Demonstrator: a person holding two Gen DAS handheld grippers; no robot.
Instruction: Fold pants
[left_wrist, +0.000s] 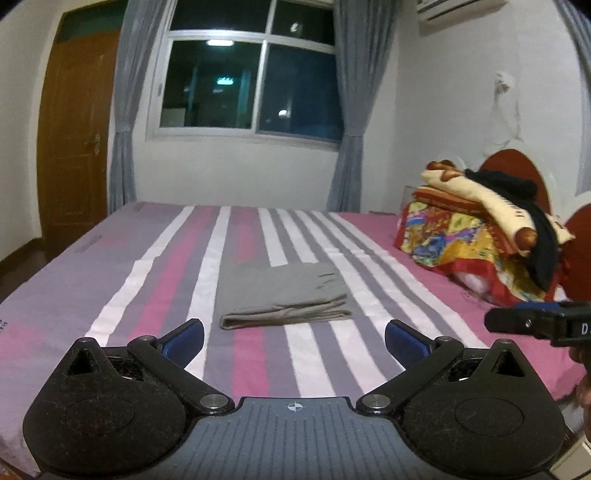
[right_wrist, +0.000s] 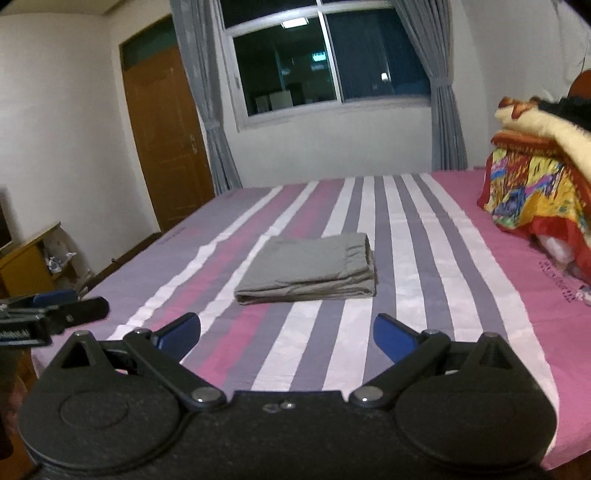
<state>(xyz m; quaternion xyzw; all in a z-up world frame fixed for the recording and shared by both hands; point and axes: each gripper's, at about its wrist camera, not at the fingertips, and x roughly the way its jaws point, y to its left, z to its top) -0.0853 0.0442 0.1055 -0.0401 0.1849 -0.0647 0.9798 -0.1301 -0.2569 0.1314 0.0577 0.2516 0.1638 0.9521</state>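
Note:
Grey pants (left_wrist: 284, 295) lie folded into a flat rectangle on the striped bed (left_wrist: 110, 280), in the middle. In the right wrist view the folded pants (right_wrist: 308, 269) show several layers at the near edge. My left gripper (left_wrist: 294, 334) is open and empty, held above the bed's near edge, short of the pants. My right gripper (right_wrist: 287, 332) is open and empty, also short of the pants. The right gripper's body shows in the left wrist view (left_wrist: 539, 323) at the right edge; the left gripper's body shows in the right wrist view (right_wrist: 51, 314) at the left.
A pile of colourful blankets and dark clothes (left_wrist: 484, 229) sits at the bed's right end by a red headboard. A window with grey curtains (left_wrist: 251, 81) and a wooden door (left_wrist: 74, 140) lie beyond. A small wooden table (right_wrist: 26, 258) stands left of the bed.

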